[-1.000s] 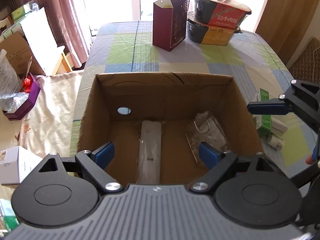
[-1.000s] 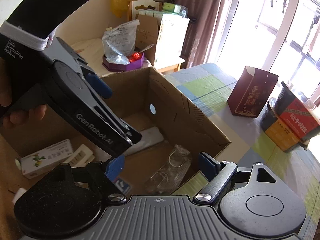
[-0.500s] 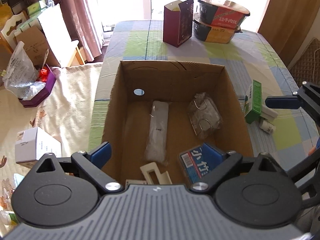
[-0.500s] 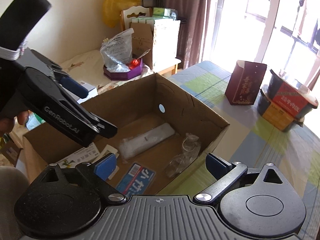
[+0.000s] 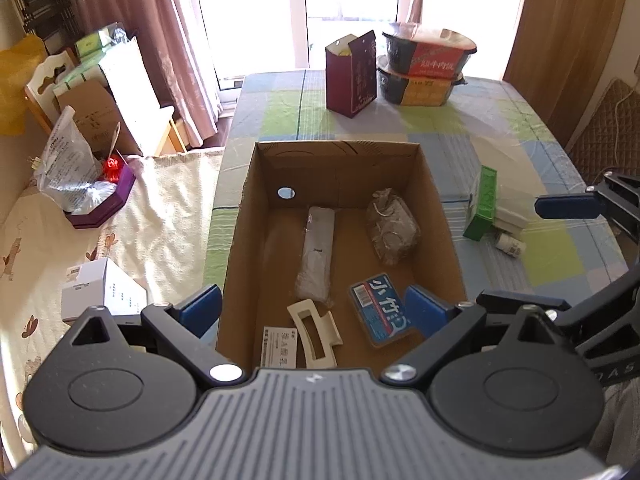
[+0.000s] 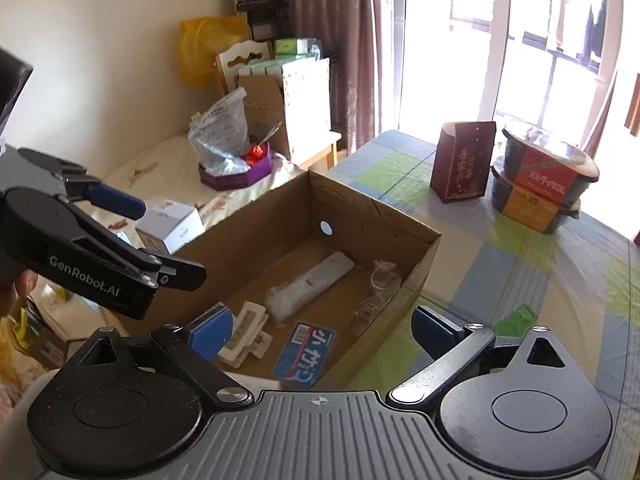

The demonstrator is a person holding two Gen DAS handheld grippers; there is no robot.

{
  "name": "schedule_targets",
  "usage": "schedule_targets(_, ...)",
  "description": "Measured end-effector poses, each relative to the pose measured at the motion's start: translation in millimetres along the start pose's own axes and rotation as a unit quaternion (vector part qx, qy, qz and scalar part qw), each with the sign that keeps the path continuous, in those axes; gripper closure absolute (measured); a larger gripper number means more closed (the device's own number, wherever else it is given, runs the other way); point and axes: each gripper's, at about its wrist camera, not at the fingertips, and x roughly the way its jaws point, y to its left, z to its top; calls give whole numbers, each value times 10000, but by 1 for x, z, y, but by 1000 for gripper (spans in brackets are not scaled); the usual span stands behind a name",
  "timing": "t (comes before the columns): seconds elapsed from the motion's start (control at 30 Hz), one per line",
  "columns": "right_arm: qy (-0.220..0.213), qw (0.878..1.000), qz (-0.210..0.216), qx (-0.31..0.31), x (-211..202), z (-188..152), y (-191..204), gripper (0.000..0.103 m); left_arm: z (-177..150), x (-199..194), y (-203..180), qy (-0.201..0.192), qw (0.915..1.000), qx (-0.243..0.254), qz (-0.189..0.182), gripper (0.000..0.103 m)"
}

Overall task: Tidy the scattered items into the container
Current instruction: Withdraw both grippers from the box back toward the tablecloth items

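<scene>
The left gripper (image 5: 312, 312) hangs above the cardboard box's (image 5: 338, 148) near wall, jaws spread and empty; the box already holds several items. Outside its right wall, toward the tabletop's right edge, lie a green carton (image 5: 482, 204) and a small bottle (image 5: 510, 245), possibly more beneath. The right gripper (image 6: 320, 334), also wide open and empty, could nudge the bottle, which may roll off.

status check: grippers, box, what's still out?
Left gripper and right gripper open, empty, above the cardboard box. Hair claw clip, blue packet inside. Green carton, small bottle on the table. Nothing blocking.
</scene>
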Motion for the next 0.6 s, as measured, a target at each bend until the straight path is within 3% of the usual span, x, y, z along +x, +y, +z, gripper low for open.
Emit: schedule_targets(0.6,15,9993,23,384,-73,-60,30,2,-72,-70,-28,-24,9998,-209,-69,5)
